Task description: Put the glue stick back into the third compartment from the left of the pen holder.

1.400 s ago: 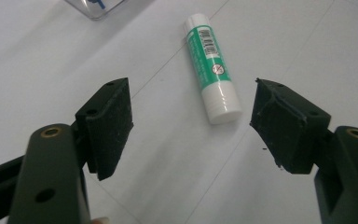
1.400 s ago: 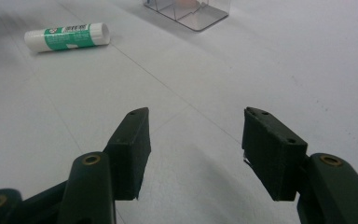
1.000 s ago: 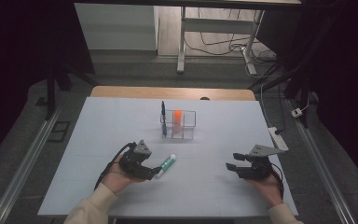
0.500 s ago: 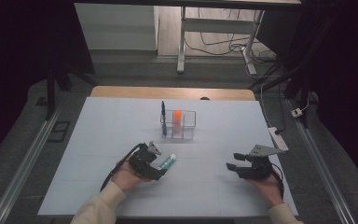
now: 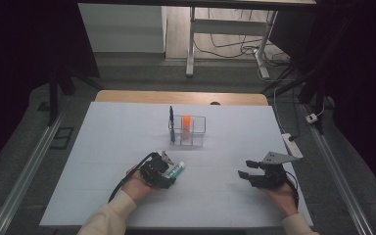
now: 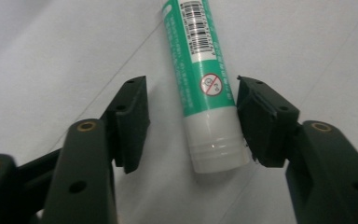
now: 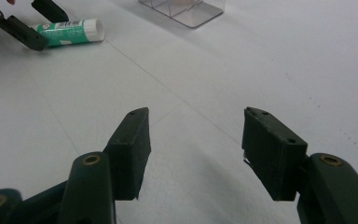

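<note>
The left gripper (image 6: 191,121) lies low over the white table (image 5: 103,147), its two black jaws straddling a green-and-white glue stick (image 6: 200,70). The jaws have just been closing with the stick between them. In the left gripper view the right-hand pad sits against, or just beside, the stick's white cap end, while a clear strip of table shows between the stick and the left-hand pad, so the stick is bracketed but not clamped. It lies flat on the table, cap end toward the gripper, the barcoded end pointing away.

In the high view the glue stick (image 5: 176,170) pokes out from the left gripper (image 5: 165,169), on the side toward the clear organizer (image 5: 188,132). The person's left hand (image 5: 138,186) wraps the gripper body, a pale sleeve (image 5: 105,221) behind it.

The organizer stands well apart from the glue stick, farther up the table. An orange object (image 5: 186,125) stands upright in one of its compartments, and a dark blue pen (image 5: 172,119) stands upright at its left side.

The right gripper (image 5: 247,169) hovers well to the right of the glue stick, held in the right hand (image 5: 280,193). In the right gripper view its jaws (image 7: 193,149) stand wide apart with only bare table between them; the glue stick (image 7: 70,31) lies far off, with the organizer (image 7: 184,9) beyond.
</note>
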`<state>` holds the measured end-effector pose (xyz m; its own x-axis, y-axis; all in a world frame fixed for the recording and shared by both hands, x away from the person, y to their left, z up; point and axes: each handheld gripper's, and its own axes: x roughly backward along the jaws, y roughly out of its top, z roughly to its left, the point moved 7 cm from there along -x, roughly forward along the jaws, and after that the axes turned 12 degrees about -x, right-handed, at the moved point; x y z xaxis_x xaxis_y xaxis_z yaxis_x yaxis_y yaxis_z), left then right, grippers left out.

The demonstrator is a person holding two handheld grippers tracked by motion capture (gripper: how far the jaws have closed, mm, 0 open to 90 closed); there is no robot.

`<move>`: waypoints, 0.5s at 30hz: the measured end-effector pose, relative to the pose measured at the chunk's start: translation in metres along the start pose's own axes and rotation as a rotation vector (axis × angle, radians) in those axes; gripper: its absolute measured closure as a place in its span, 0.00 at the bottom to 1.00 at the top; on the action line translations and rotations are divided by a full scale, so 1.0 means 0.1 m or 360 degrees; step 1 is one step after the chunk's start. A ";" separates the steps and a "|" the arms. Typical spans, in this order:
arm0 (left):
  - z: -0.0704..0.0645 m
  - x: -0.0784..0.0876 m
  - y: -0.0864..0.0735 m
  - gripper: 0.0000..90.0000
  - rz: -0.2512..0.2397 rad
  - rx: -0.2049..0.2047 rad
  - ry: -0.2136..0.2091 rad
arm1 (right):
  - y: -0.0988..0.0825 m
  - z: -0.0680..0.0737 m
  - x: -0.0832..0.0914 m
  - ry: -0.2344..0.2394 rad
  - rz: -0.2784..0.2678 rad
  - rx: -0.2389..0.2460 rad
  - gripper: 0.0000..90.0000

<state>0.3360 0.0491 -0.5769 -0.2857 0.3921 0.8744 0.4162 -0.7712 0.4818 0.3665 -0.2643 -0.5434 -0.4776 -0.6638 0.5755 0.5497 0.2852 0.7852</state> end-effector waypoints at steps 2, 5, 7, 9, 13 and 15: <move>-0.01 0.00 0.00 0.59 0.0000 0.0005 -0.0030 | 0.00 0.00 0.00 -0.0020 0.0004 0.0023 0.46; -0.02 -0.01 0.00 0.67 0.0011 0.0024 -0.0044 | 0.01 0.02 0.00 -0.0023 -0.0007 0.0047 0.46; -0.01 0.00 0.00 0.71 0.0017 0.0035 -0.0043 | 0.01 0.02 0.01 -0.0033 -0.0006 0.0048 0.46; 0.00 0.00 0.00 0.72 0.0021 0.0041 -0.0045 | 0.01 0.01 0.01 -0.0031 -0.0012 0.0042 0.46; -0.02 0.00 0.00 0.72 0.0026 0.0013 -0.0016 | 0.01 0.01 0.01 -0.0035 -0.0004 0.0048 0.46; -0.02 0.00 0.00 0.72 0.0019 0.0003 -0.0012 | 0.01 0.01 0.01 -0.0029 -0.0004 0.0049 0.46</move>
<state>0.3347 0.0480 -0.5770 -0.2742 0.3868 0.8804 0.4213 -0.7747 0.4716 0.3655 -0.2635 -0.5422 -0.4917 -0.6517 0.5774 0.5273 0.3049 0.7931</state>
